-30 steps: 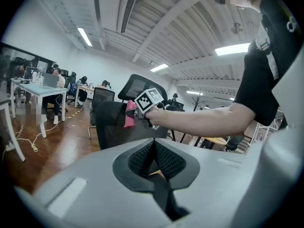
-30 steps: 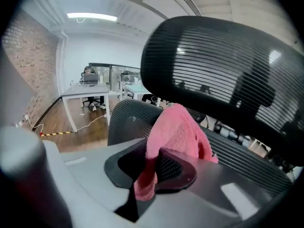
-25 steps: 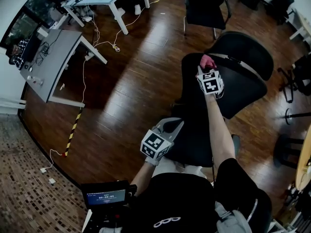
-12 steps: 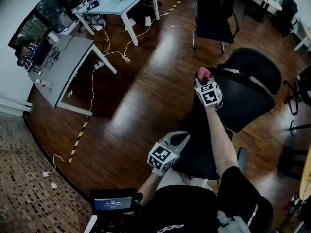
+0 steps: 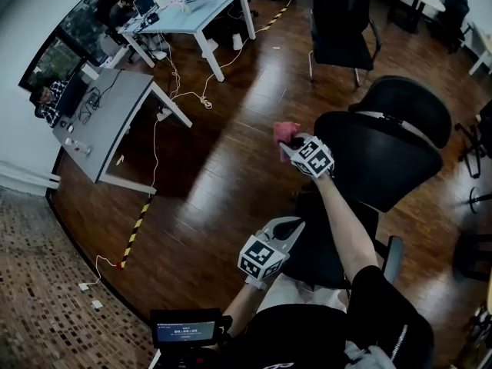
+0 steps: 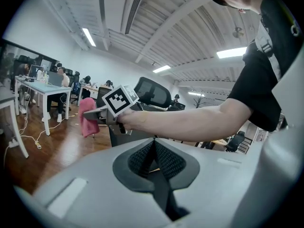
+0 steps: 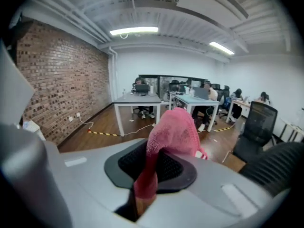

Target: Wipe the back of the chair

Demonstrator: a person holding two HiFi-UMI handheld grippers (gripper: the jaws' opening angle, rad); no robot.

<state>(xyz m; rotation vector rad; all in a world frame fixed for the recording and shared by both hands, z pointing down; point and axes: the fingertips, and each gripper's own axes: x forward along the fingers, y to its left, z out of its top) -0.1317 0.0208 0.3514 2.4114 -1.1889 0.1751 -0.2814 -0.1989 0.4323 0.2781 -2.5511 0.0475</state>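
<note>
Head view, looking down on a black office chair at centre right of the frame. The right claw (image 5: pixel 295 147) is clamped shut on a pink cloth (image 7: pixel 174 127), which bunches out in front of the jaws and droops. Claw and cloth sit just left of the chair back (image 5: pixel 384 156), over the wooden floor (image 5: pixel 223 167), not touching the chair. The left claw (image 6: pixel 154 152) is lower in the frame near the seat, its jaws pressed together with nothing between them.

The cloth looks soft, light and limp, so it is best gripped by a gathered fold, as now, leaving a loose pad forward to press on the chair. The chair back looks broad and curved, and probably swivels if pushed, so a light touch is wise.
</note>
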